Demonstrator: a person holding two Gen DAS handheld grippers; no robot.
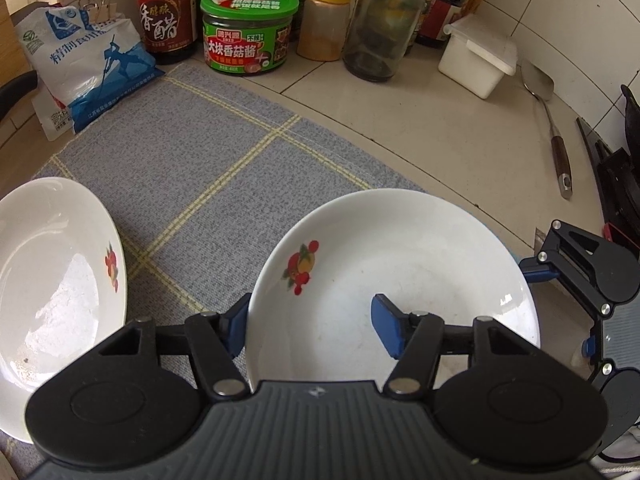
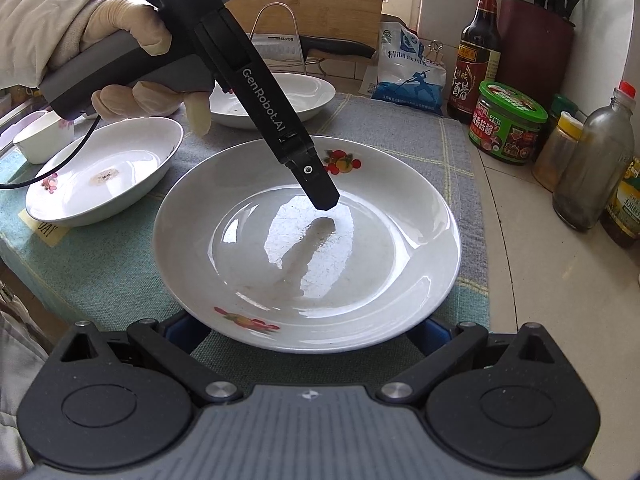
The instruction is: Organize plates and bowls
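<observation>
A glossy white ceramic plate (image 1: 400,280) with fruit decals sits on a grey woven placemat (image 1: 208,168) near the desk's front edge. The left hand-held gripper (image 1: 316,330), printed "GenRobot.AI", clamps the plate's rim. The right hand-held gripper (image 2: 316,330) stands open, straddling the near rim.

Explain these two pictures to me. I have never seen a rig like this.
No robot: a person holds one tool per hand. The gloved hand carries the left gripper. Each has a camera looking along its fingers, giving one picture each. On the cloths lie three white plates and a small cup; a salt bag, vinegar bottle and mushroom sauce jar stand behind. The left gripper straddles the middle plate's rim; the right gripper's fingers spread at its near edge.
</observation>
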